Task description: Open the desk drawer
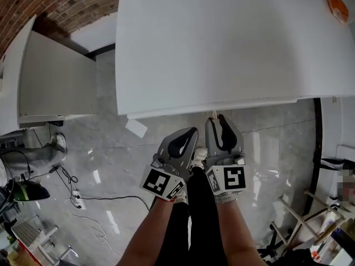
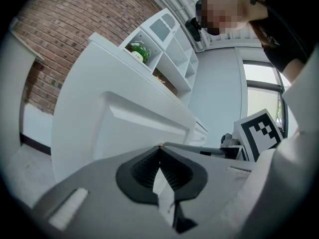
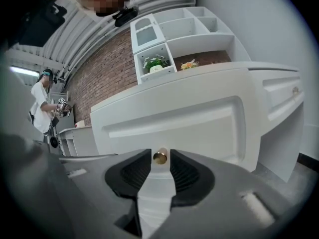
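From above, the white desk (image 1: 222,49) fills the upper head view, and its front edge runs just ahead of both grippers. In the right gripper view the panelled drawer front (image 3: 179,123) faces me with a small brass knob (image 3: 160,157) on it. My right gripper (image 3: 160,155) is open; the knob sits between its dark pads with a thin gap on each side. In the head view the right gripper (image 1: 220,121) reaches up to the desk edge. My left gripper (image 1: 187,136) hangs beside it, slightly back, shut and empty, its tips meeting (image 2: 160,147) in front of the desk's white side.
A second white desk (image 1: 50,76) stands at the left below a brick wall. Cables and a power strip (image 1: 77,201) lie on the grey floor. An orange object (image 1: 336,7) rests on the desk's far right. A white shelf unit (image 3: 174,39) rises behind the desk.
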Motion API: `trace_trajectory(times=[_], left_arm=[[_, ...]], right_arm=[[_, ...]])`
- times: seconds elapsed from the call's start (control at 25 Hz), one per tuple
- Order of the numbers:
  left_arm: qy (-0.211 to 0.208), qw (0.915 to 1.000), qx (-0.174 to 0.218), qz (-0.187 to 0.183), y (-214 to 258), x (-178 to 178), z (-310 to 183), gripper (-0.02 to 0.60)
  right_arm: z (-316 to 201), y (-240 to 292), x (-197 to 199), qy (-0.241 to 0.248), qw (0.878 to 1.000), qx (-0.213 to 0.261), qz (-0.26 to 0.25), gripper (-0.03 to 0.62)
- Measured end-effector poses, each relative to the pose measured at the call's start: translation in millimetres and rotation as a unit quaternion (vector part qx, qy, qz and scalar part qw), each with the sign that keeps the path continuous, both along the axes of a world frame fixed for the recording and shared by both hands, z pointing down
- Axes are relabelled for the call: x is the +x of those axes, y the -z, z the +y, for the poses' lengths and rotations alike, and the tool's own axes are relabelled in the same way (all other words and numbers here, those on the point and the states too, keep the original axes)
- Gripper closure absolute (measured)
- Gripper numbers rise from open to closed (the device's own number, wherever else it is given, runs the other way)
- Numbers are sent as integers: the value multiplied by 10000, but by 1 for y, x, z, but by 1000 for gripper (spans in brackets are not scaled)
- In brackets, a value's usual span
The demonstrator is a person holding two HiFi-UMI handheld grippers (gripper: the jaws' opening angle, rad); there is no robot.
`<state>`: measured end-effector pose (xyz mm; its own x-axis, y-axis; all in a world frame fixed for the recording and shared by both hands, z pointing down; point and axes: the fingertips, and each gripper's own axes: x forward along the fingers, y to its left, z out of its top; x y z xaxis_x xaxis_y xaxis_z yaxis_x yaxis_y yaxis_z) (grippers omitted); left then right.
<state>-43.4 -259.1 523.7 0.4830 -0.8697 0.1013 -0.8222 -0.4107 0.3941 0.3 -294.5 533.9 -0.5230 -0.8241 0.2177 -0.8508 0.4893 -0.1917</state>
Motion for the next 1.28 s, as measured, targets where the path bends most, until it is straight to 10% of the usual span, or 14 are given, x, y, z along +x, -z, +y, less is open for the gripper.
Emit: trace_trajectory(times=[1.28], left_arm=[[-22, 10000, -81, -5, -13, 13, 7, 578]], right_arm=[[7, -8, -3, 303, 9995, 125, 19, 517]])
